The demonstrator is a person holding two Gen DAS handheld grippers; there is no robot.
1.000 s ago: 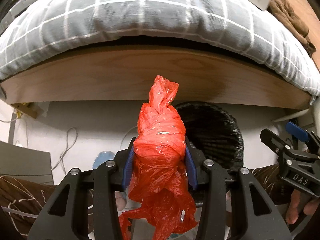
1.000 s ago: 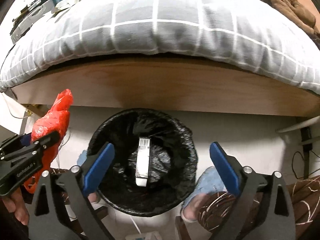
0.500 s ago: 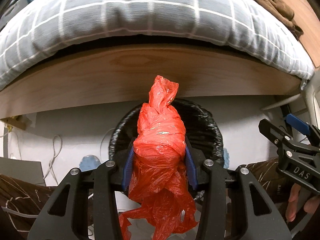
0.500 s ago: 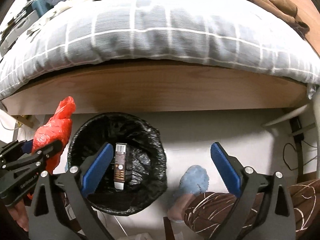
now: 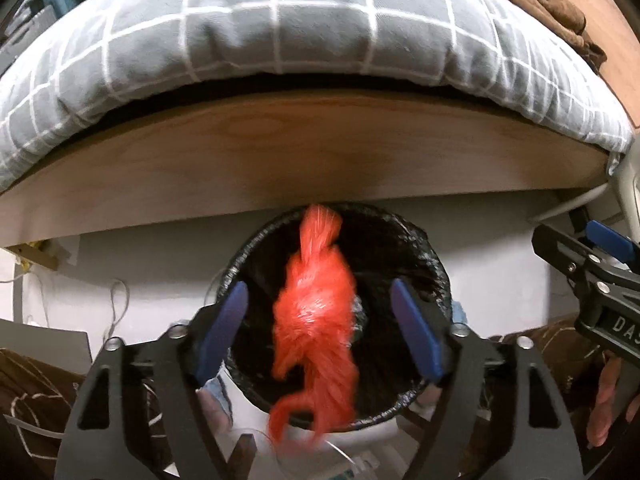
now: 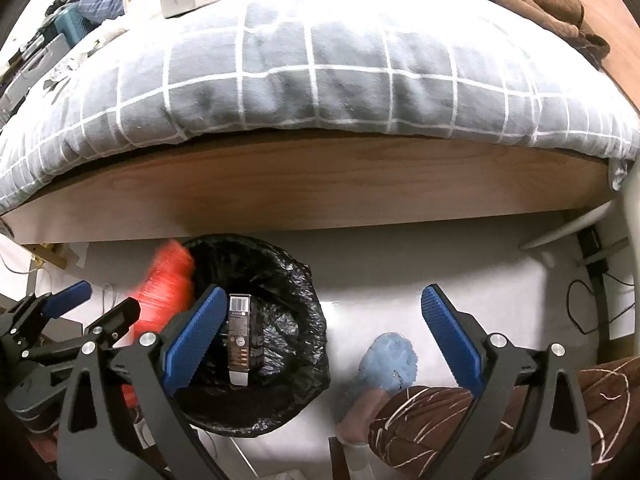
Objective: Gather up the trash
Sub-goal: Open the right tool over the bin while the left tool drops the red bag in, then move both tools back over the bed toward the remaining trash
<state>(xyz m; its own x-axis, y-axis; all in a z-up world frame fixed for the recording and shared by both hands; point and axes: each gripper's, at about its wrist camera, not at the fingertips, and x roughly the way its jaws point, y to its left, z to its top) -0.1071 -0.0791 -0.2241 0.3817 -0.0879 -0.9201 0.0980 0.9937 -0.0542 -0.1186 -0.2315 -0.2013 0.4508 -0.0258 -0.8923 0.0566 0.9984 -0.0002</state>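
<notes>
And there it goes: the left gripper [image 5: 318, 328] has just been opening its jaws, and the red plastic bag [image 5: 316, 320], a motion-blurred streak, hangs free between the blue pads [image 5: 224, 330] with neither pad touching it. Straight beyond the fingertips sits the bin [image 5: 434, 268], black liner and all, so the bag looks to be dropping right over the mouth, its tail trailing close to the near rim. From the right wrist view the same red blur [image 6: 166, 284] shows at the bin's left edge, just ahead of the left claw's tips. The right gripper [image 6: 324, 334] stands wide open with nothing in it; the bin [image 6: 288, 292] lies ahead of its left finger, a small carton [image 6: 239, 340] already lying inside, and a blue slipper [image 6: 388, 360] on the floor between its fingers. My read is that this is the release step of the drop-off. Next, I'd say, check the bag's tail clears the rim and does not drape over it, then pull both claws back and go hunting for more rubbish.
</notes>
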